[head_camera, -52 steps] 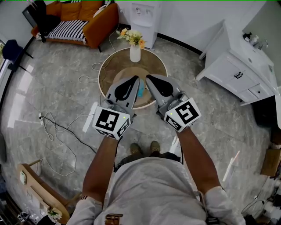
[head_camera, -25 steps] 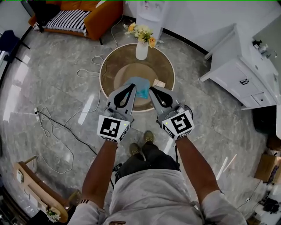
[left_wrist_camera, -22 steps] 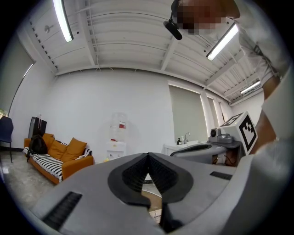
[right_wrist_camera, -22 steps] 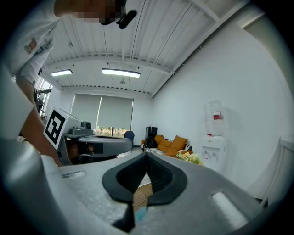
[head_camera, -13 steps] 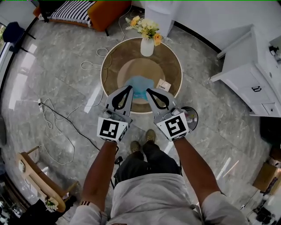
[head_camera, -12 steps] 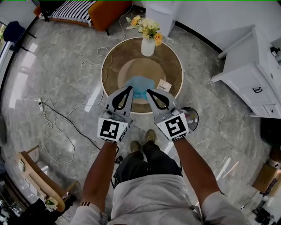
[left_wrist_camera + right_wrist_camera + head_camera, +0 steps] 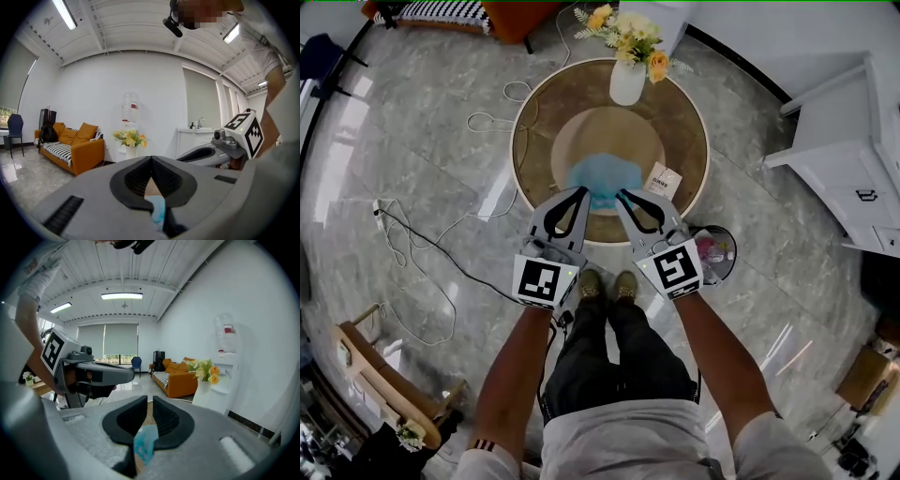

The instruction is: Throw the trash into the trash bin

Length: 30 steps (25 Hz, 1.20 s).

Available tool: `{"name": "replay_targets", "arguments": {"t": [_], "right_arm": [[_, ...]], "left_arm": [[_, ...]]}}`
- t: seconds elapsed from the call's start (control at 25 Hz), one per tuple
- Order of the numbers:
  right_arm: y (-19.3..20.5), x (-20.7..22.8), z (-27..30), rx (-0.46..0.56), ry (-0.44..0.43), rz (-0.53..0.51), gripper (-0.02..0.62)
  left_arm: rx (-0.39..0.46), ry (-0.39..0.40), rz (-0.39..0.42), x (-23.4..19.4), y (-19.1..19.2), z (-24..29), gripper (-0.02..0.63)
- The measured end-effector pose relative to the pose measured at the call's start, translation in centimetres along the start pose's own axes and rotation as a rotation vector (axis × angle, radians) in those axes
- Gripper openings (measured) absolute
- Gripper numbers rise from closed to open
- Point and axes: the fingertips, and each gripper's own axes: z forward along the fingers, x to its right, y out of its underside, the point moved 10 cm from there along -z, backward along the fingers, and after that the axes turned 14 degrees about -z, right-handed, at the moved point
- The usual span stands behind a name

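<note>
A crumpled blue piece of trash (image 7: pixel 602 176) lies in the middle of the round wooden table (image 7: pixel 544 122). My left gripper (image 7: pixel 582 193) and right gripper (image 7: pixel 622 194) hang side by side over the table's near edge, tips just short of the blue trash. In the left gripper view the left gripper (image 7: pixel 151 160) has its tips touching, and the blue trash (image 7: pixel 158 210) shows below them. The right gripper (image 7: pixel 149 403) has just been opening; a thin slit parts its jaws, and the blue trash (image 7: pixel 144 441) shows beyond them, unpinched. A small round trash bin (image 7: pixel 715 253) stands on the floor right of my right hand.
A white vase of flowers (image 7: pixel 628 75) stands at the table's far edge, and a small card (image 7: pixel 663 178) lies right of the trash. Cables (image 7: pixel 422 253) trail over the marble floor at left. A white cabinet (image 7: pixel 853 159) is at right. My shoes (image 7: pixel 605 284) are by the table.
Both grippers have come down towards the table's near edge, side by side. The table now looks larger and closer, and the trash bin has come into view at right.
</note>
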Motion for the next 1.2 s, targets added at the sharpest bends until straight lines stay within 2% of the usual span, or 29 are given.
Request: {"name": "replay_targets", "arguments": {"t": [0.48,0.76,0.92,1.2], "right_arm": [[9.3,-2.4,6.6,-0.194,-0.004,0.08,0.202],[13.0,-3.0,9.4,-0.302,-0.003,0.094,0.281],[15.8,-3.4,11.6,-0.393,-0.033,0.102,0.314],[18.6,-4.5,14.0,-0.537,-0.069,0.109,0.324]], "left_arm": [[-0.119,0.04,0.02,-6.1,7.1,1.8,0.0],[-0.143,0.052,0.018,-8.6,9.7,2.8,0.0],[-0.159,0.067,0.009,-9.3,10.4,3.3,0.0],[-0.182,0.08,-0.024,-10.4,11.2,3.2,0.0]]}}
